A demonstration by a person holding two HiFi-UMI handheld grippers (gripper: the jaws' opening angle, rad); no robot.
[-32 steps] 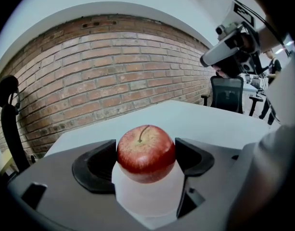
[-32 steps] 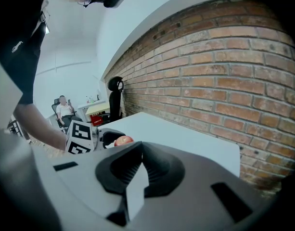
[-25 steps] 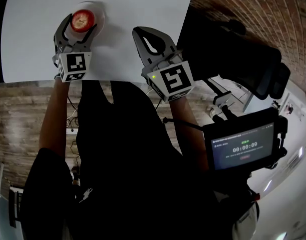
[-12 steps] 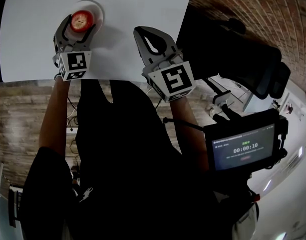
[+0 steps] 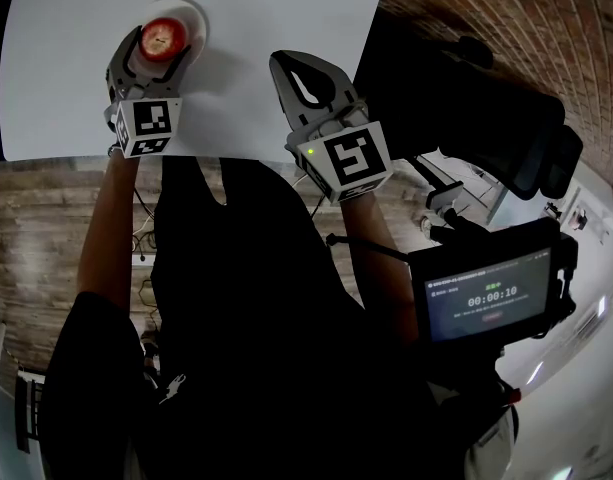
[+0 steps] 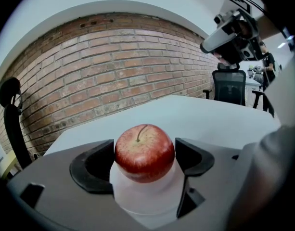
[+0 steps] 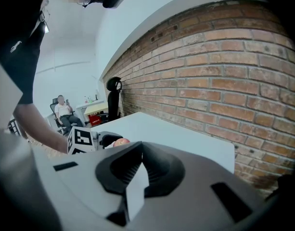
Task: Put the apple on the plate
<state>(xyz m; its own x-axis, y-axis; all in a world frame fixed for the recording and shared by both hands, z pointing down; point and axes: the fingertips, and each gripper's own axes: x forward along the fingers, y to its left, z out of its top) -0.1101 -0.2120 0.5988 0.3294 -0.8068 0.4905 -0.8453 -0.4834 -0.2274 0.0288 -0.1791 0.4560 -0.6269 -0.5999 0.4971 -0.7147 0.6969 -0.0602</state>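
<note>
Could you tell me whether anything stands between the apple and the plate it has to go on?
Nothing visible does. The apple, clamped between the jaws of the left gripper, is directly over the white plate and appears to rest on it.

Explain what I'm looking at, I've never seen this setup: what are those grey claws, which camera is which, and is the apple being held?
There is no robot here: a person holds a two-jaw gripper in each hand. The head view comes from a camera on the person's head, looking down. The other two cameras ride on the grippers and look along their jaws. On the white table sits a white plate. The left gripper has its jaws closed on a red apple, right over the plate; I can't tell whether it already rests there. The right gripper is shut with nothing in it.
</note>
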